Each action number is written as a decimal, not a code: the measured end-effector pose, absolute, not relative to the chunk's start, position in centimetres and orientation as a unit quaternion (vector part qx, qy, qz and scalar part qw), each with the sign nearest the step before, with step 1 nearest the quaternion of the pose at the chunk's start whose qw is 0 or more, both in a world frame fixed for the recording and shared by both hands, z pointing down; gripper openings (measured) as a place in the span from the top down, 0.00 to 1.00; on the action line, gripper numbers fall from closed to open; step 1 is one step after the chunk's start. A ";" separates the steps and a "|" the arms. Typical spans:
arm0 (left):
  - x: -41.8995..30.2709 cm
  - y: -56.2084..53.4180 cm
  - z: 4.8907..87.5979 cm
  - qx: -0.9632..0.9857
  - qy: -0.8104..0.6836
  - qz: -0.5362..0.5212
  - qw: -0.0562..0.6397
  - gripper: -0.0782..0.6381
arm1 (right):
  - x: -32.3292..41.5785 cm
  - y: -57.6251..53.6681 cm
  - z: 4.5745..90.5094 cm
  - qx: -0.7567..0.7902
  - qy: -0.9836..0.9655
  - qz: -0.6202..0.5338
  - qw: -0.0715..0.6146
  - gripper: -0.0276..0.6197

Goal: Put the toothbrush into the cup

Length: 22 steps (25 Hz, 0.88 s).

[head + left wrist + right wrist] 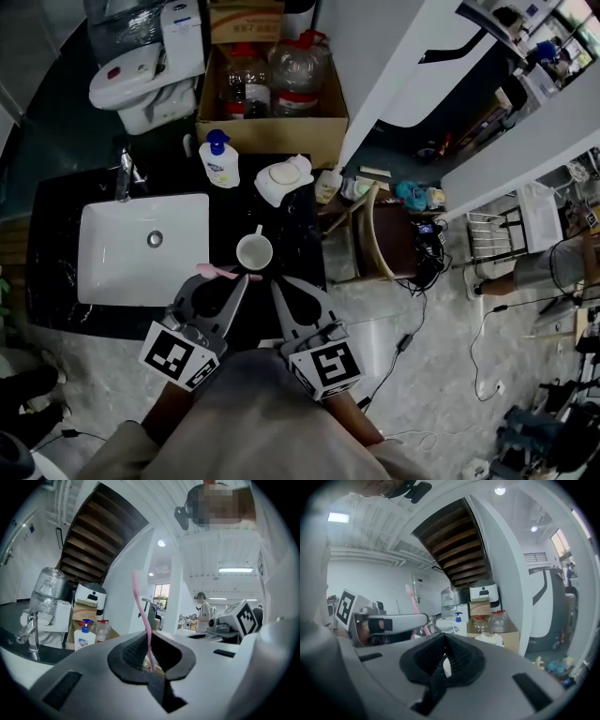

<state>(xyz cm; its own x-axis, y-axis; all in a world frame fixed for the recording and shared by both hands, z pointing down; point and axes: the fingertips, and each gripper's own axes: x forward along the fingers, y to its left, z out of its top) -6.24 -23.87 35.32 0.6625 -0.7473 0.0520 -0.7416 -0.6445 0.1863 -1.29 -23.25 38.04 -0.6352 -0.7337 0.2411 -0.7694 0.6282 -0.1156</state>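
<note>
A white cup (254,251) stands on the black counter (295,246), just right of the sink. My left gripper (246,277) is shut on a pink toothbrush (220,273) right in front of the cup, and the brush sticks out to the left. In the left gripper view the toothbrush (143,616) rises upright from the closed pads of the left gripper (150,667). My right gripper (275,281) is shut and holds nothing, close beside the left one. In the right gripper view its own jaws (440,670) meet, and the toothbrush (411,597) shows at the left.
A white sink (103,253) with a faucet (124,175) fills the counter's left. A soap pump bottle (219,161) and a white crumpled cloth (283,178) sit at the back. Behind are a cardboard box (272,122) of bottles and a toilet (141,80); a chair (384,234) stands to the right.
</note>
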 end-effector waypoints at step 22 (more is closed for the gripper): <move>-6.8 -30.0 44.7 0.918 -0.380 0.079 0.076 0.85 | -2.7 -25.6 40.9 0.471 -0.866 0.127 0.109 0.95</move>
